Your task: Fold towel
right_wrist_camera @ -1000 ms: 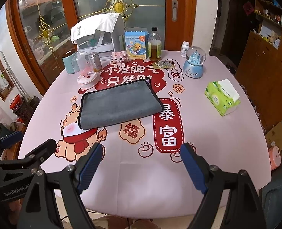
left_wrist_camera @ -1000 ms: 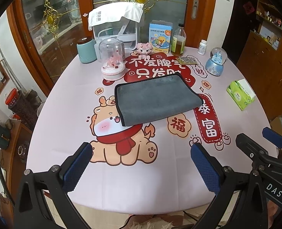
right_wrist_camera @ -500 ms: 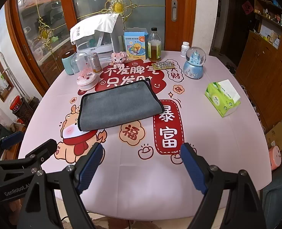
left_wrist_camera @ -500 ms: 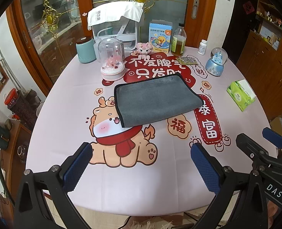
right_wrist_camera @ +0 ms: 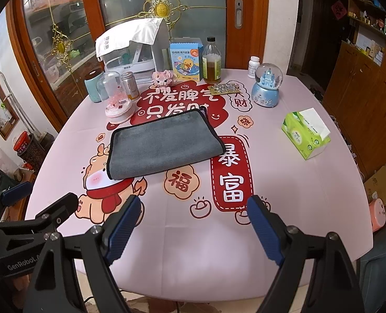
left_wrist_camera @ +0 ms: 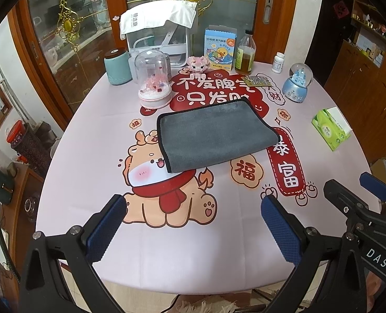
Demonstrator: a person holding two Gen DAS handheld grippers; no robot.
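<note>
A grey towel (left_wrist_camera: 214, 135) with black edging lies folded flat in the middle of the pink printed tablecloth; it also shows in the right wrist view (right_wrist_camera: 164, 143). My left gripper (left_wrist_camera: 193, 224) is open and empty above the table's near edge, well short of the towel. My right gripper (right_wrist_camera: 193, 224) is open and empty, also back at the near edge. Each gripper shows in the other's view: the right one (left_wrist_camera: 360, 195) at the lower right, the left one (right_wrist_camera: 31, 208) at the lower left.
Along the far edge stand a teal canister (left_wrist_camera: 117, 66), a clear dome (left_wrist_camera: 155, 80), a white appliance (left_wrist_camera: 161, 36), a blue box (left_wrist_camera: 220, 48), a bottle (left_wrist_camera: 245, 54) and a snow globe (left_wrist_camera: 297, 83). A green tissue pack (left_wrist_camera: 330, 127) lies at the right.
Both grippers stay open and almost still; the view has shifted only slightly. The towel has not moved.
</note>
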